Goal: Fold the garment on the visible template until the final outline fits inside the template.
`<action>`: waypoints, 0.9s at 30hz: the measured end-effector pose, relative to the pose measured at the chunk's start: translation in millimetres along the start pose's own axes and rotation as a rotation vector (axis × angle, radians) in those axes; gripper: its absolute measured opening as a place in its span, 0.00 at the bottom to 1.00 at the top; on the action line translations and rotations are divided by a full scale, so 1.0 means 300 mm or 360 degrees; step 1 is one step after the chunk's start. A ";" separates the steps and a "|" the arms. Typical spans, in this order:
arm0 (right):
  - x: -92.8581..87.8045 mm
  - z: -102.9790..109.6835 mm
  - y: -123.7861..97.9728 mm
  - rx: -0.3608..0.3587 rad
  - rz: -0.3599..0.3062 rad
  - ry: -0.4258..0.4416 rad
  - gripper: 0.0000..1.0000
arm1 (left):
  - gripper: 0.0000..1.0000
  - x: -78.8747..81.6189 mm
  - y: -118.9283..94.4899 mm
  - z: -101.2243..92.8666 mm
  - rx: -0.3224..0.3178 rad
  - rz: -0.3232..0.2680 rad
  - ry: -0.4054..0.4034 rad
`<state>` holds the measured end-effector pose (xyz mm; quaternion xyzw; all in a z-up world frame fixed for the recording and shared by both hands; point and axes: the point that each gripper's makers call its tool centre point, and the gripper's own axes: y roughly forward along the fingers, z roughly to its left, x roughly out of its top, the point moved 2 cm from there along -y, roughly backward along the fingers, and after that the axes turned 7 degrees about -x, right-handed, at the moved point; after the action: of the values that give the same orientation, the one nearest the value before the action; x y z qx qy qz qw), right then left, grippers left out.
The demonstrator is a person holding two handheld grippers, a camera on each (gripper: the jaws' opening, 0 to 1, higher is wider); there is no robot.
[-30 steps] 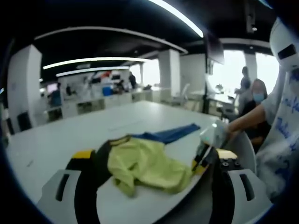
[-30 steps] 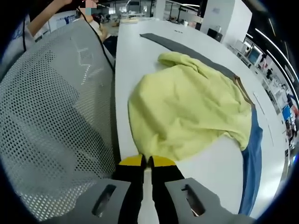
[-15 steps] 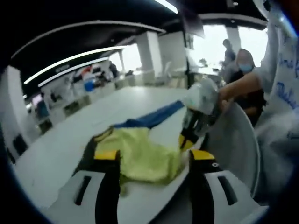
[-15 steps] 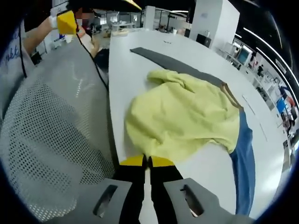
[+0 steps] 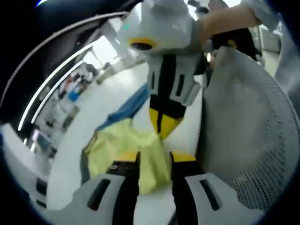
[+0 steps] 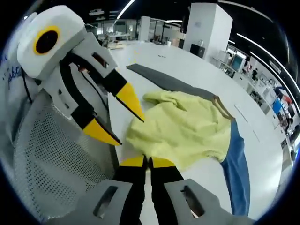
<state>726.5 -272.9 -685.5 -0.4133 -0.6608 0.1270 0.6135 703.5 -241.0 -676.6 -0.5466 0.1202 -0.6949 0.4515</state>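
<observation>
the one yellow garment (image 6: 185,129) lay rumpled on the white counter (image 6: 183,65), spread over the template, whose grey strip (image 6: 168,82) ran out past its far side and whose blue strip (image 6: 236,168) ran along its other edge (the template's full outline was hidden under the cloth). the fold looked hardly begun: the cloth was bunched rather than squared, and part of it seemed to spill past the strips. the right gripper (image 6: 149,162) sat at the near hem with its jaws clenched together, tips touching the edge of the cloth, though whether any fabric was pinched between them could not be told. the left gripper (image 6: 119,115) hung just above the same edge with its two yellow-tipped jaws released and spread. the next move probably called for each gripper to take a corner and carry it over toward the middle. counted: one garment, two template strips, two grippers, one mesh chair back (image 6: 51,159) beside the counter.
</observation>
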 end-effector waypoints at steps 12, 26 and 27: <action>0.021 0.005 -0.042 -0.0015 -0.0070 0.0090 0.03 | 0.00 -0.009 0.058 0.016 0.0124 0.0122 0.0263; 0.006 0.021 -0.086 -0.0194 -0.0073 -0.0171 0.10 | 0.00 0.074 0.020 0.060 0.0086 0.0089 0.0328; 0.005 0.024 -0.088 -0.0224 -0.0071 -0.0199 0.12 | 0.00 0.080 0.017 0.064 0.0084 0.0083 0.0322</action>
<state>709.7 -285.8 -668.2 -0.4317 -0.7141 0.0921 0.5433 722.7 -255.9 -657.1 -0.4583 0.1610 -0.7374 0.4692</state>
